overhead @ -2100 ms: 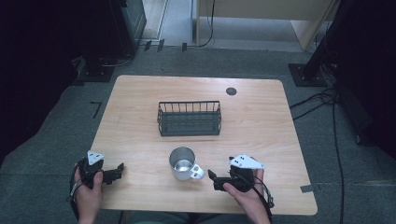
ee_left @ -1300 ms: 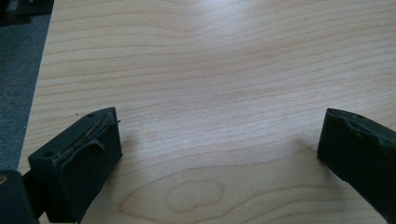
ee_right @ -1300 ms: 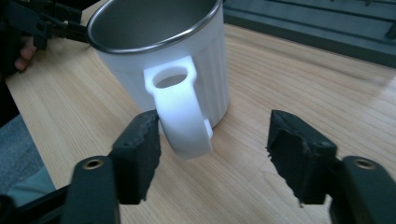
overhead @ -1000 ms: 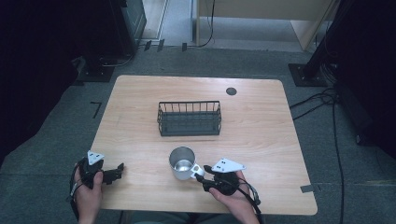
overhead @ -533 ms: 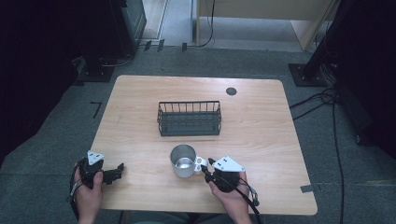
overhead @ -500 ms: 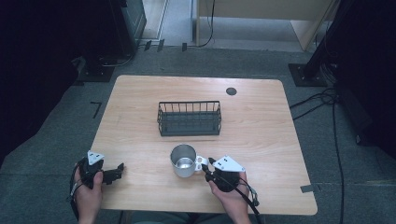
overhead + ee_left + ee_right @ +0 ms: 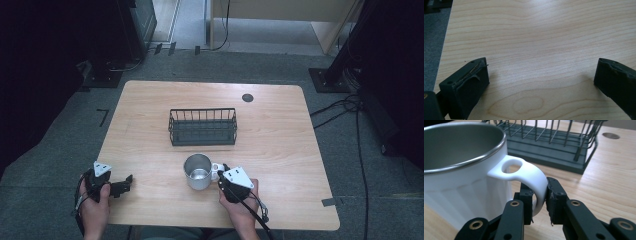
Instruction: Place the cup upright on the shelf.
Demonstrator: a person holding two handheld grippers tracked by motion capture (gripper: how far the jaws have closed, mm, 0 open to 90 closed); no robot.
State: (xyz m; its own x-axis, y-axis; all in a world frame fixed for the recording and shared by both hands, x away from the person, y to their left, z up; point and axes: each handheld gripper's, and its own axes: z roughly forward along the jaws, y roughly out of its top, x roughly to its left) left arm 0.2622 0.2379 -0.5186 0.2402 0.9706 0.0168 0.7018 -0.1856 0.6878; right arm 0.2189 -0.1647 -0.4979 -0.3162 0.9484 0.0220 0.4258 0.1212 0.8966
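Right tongs (image 7: 539,200) are clamped on the white handle (image 7: 529,173) of the mug (image 7: 461,170); their jaws have just been closing, and the right gripper view shows the two pads pressing the outer curve of the handle from either side. The mug stands upright on the surface (image 7: 280,150), directly ahead of the right tongs and touching them only at the handle. In the high view the mug (image 7: 198,171) sits just to the left of the right tongs (image 7: 221,176), with the wire basket (image 7: 202,126) beyond it, near but apart.

Left tongs (image 7: 541,80) are released, jaws wide, with bare wood between them; in the high view they (image 7: 126,182) rest near the front left edge, well apart from the mug.

Judgement on the step: the grip is on a thin curved loop, low on its bend, so the mug may pivot about the pads when raised. A straight, slow lift is advised, wrist kept level so the body hangs steady. If the basket is the destination, the mug needs to clear the near rim before moving forward over it. Watch for slip of the handle between the pads; if the mug tilts, set down and regrasp deeper on the loop.
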